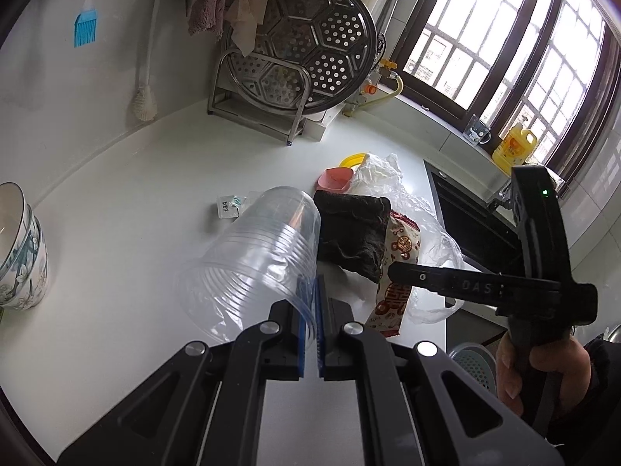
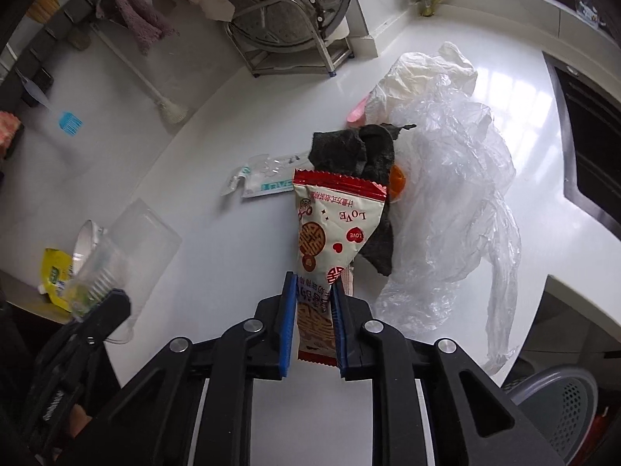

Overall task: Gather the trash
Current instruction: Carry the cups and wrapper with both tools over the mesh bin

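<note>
My left gripper (image 1: 313, 291) is shut on the rim of a clear plastic cup (image 1: 256, 256), held tilted over the white counter (image 1: 136, 202). The cup also shows at the left in the right wrist view (image 2: 116, 256). My right gripper (image 2: 314, 291) is shut on a red and white snack wrapper (image 2: 330, 229); the wrapper also shows in the left wrist view (image 1: 396, 268), just above the counter. A dark rag (image 2: 372, 163) lies behind it, next to a crumpled clear plastic bag (image 2: 458, 194). A small torn sachet (image 2: 264, 182) lies on the counter to the left.
A steamer plate on a metal rack (image 1: 302, 42) stands at the back. Stacked bowls (image 1: 19, 248) sit at the far left. A pink cup (image 1: 335, 178) and yellow lid lie behind the rag. A dark sink (image 1: 477, 225) is on the right. A grey bin (image 2: 559, 407) stands below the counter edge.
</note>
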The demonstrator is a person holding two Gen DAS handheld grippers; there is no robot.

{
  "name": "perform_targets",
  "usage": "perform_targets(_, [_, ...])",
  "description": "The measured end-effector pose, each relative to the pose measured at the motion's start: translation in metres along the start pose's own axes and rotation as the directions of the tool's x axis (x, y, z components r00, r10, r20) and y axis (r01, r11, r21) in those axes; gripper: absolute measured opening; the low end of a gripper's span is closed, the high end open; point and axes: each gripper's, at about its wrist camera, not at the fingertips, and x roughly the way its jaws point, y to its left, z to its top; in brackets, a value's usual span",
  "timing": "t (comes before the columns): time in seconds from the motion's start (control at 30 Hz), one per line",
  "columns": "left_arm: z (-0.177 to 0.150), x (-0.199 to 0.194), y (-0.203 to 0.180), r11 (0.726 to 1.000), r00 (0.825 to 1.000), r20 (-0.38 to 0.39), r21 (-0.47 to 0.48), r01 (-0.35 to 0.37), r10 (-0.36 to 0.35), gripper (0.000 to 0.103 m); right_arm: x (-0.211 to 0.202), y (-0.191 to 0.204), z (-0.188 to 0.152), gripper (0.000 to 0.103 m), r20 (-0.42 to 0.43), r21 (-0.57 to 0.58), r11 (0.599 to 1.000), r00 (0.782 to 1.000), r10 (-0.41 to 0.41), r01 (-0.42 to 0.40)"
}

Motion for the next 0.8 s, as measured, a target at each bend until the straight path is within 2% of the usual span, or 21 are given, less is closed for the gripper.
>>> perform_targets(0.17, [0.000,-0.012,-0.012,1.000,1.000,0.011,0.016,0.001,-0.001,0.005,-0.040,-0.002,-0.004,0.017,0.040,-0.031,0.998,0.997,0.062,-0.061])
perform_targets(0.33, [-0.006,-0.025,-0.043,0.998,1.000,0.000,0.053,0.027,-0.027,0.005,-0.081,-0.030,-0.020,0.017,0.067,-0.022,0.998,0.996,0.061,-0.059])
perform_targets(0.57, [-0.034,-0.017,-0.130,0.979,0.988,-0.077,0.142,0.146,-0.136,0.005,-0.142,-0.113,-0.069,0.017,0.095,0.034,0.999,0.995,-0.035,0.031])
perform_targets(0.7, [-0.058,0.006,-0.187,0.958,0.973,-0.158,0.206,0.202,-0.171,0.005,-0.166,-0.171,-0.103,0.017,0.088,0.125,0.989,0.992,-0.094,0.082])
perform_targets(0.8, [-0.079,0.024,-0.229,0.936,0.951,-0.231,0.239,0.259,-0.204,0.005,-0.173,-0.209,-0.128,0.017,0.060,0.176,0.977,0.990,-0.131,0.119])
